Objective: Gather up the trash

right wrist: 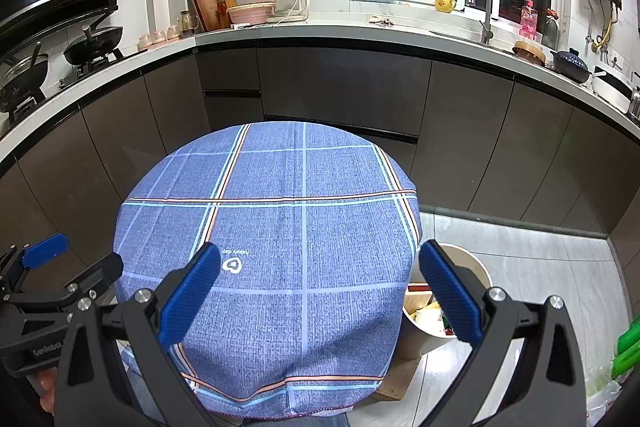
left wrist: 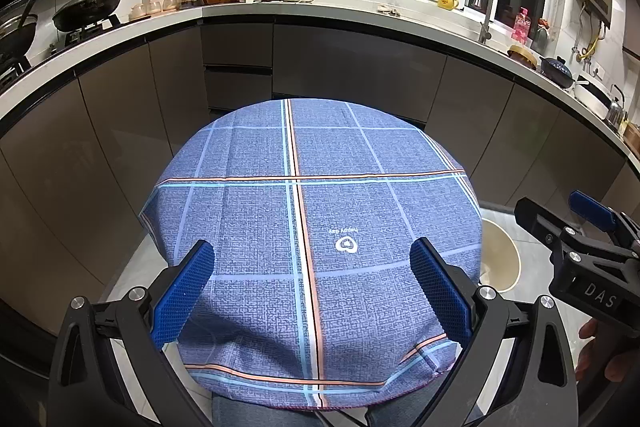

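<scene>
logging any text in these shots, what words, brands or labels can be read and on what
"happy day", seen upside down above a heart logo, on the blue tablecloth.
"DAS" on the right gripper body.
"GenRobot", cut off at the edge, on the left gripper body.
The pink bottle's label is too small to read.

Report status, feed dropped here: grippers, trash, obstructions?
Left gripper open, right gripper open, both empty. Trash in bin beside table. Tablecloth bare; nothing blocking.
</scene>
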Demonstrator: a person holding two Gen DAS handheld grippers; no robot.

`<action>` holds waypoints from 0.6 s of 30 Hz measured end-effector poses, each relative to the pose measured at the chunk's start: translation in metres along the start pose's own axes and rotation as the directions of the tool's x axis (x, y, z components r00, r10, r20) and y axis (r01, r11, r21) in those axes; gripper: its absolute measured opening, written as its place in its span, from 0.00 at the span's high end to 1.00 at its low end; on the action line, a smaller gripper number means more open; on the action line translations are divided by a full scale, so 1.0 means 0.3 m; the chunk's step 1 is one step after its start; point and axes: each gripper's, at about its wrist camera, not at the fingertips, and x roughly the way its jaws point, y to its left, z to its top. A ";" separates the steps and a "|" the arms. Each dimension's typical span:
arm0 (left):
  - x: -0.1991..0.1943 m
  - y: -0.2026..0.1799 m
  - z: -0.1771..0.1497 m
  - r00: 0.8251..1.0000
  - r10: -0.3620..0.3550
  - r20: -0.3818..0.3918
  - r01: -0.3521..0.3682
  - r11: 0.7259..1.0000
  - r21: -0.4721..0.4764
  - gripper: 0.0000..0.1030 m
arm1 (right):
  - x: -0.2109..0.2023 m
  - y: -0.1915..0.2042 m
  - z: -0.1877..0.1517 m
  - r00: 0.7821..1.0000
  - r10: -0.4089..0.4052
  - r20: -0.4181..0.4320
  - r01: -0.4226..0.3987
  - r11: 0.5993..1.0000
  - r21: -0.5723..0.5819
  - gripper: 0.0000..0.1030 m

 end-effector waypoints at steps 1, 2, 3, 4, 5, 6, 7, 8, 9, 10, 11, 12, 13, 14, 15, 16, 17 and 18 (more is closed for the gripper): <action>0.000 0.000 0.000 1.000 0.000 0.000 0.000 1.000 0.001 0.08 | 0.000 0.000 0.000 1.000 0.000 0.000 0.000 1.000 0.000 0.03; 0.001 0.000 0.000 1.000 0.000 0.000 0.000 1.000 0.001 0.08 | -0.001 0.001 0.001 1.000 -0.002 0.000 0.002 1.000 0.001 0.03; 0.001 0.000 0.000 1.000 0.000 0.000 0.000 1.000 0.001 0.08 | -0.001 0.000 0.000 1.000 -0.003 0.001 0.003 1.000 0.002 0.03; 0.000 0.000 0.000 1.000 0.000 0.000 0.000 1.000 0.001 0.08 | -0.001 0.001 -0.002 1.000 -0.003 0.001 0.003 1.000 0.004 0.03; 0.001 0.000 0.000 1.000 -0.001 -0.001 0.001 1.000 0.001 0.08 | -0.002 0.002 -0.003 1.000 -0.004 0.000 0.004 1.000 0.005 0.03; 0.000 0.000 0.000 1.000 -0.001 -0.001 0.001 1.000 0.001 0.08 | -0.002 0.003 -0.004 1.000 -0.006 0.001 0.006 1.000 0.006 0.03; 0.000 -0.001 -0.001 1.000 -0.001 0.000 0.001 1.000 0.001 0.08 | -0.002 0.004 -0.004 1.000 -0.007 0.000 0.007 1.000 0.007 0.03; 0.001 -0.002 -0.002 1.000 -0.002 0.000 0.002 1.000 0.002 0.08 | -0.002 0.004 -0.004 1.000 -0.007 0.000 0.007 1.000 0.007 0.03; 0.001 -0.001 -0.002 1.000 -0.002 -0.001 0.002 1.000 0.002 0.08 | -0.003 0.005 -0.003 1.000 -0.008 0.000 0.008 1.000 0.008 0.03; 0.002 -0.001 -0.001 1.000 -0.003 0.000 0.003 1.000 0.003 0.08 | -0.003 0.005 -0.003 1.000 -0.008 0.000 0.008 1.000 0.008 0.03; 0.002 -0.002 -0.002 1.000 -0.003 0.000 0.003 1.000 0.004 0.08 | -0.002 0.005 -0.003 1.000 -0.008 -0.001 0.008 1.000 0.008 0.03; 0.001 -0.003 -0.003 1.000 -0.004 0.001 0.004 1.000 0.007 0.08 | -0.002 0.005 -0.003 1.000 -0.008 -0.001 0.008 1.000 0.008 0.03; 0.003 -0.002 -0.002 1.000 -0.005 0.003 0.005 1.000 0.010 0.08 | -0.002 0.004 -0.003 1.000 -0.007 -0.001 0.007 1.000 0.008 0.03; 0.005 -0.004 -0.001 1.000 -0.007 0.004 0.006 1.000 0.013 0.08 | -0.002 0.004 -0.003 1.000 -0.007 -0.001 0.007 1.000 0.008 0.03; 0.005 -0.004 -0.001 1.000 -0.007 0.004 0.007 1.000 0.013 0.08 | -0.002 0.004 -0.003 1.000 -0.007 0.000 0.007 1.000 0.007 0.03; 0.006 -0.004 -0.001 1.000 -0.009 0.003 0.009 1.000 0.013 0.08 | -0.002 0.004 -0.003 1.000 -0.007 0.000 0.007 1.000 0.007 0.03; 0.008 -0.004 -0.001 1.000 -0.010 0.002 0.010 1.000 0.014 0.08 | -0.003 0.004 -0.003 1.000 -0.007 0.000 0.007 1.000 0.007 0.03; 0.010 -0.004 -0.001 1.000 -0.012 0.000 0.012 1.000 0.016 0.08 | -0.002 0.003 -0.003 1.000 -0.007 0.000 0.007 1.000 0.007 0.03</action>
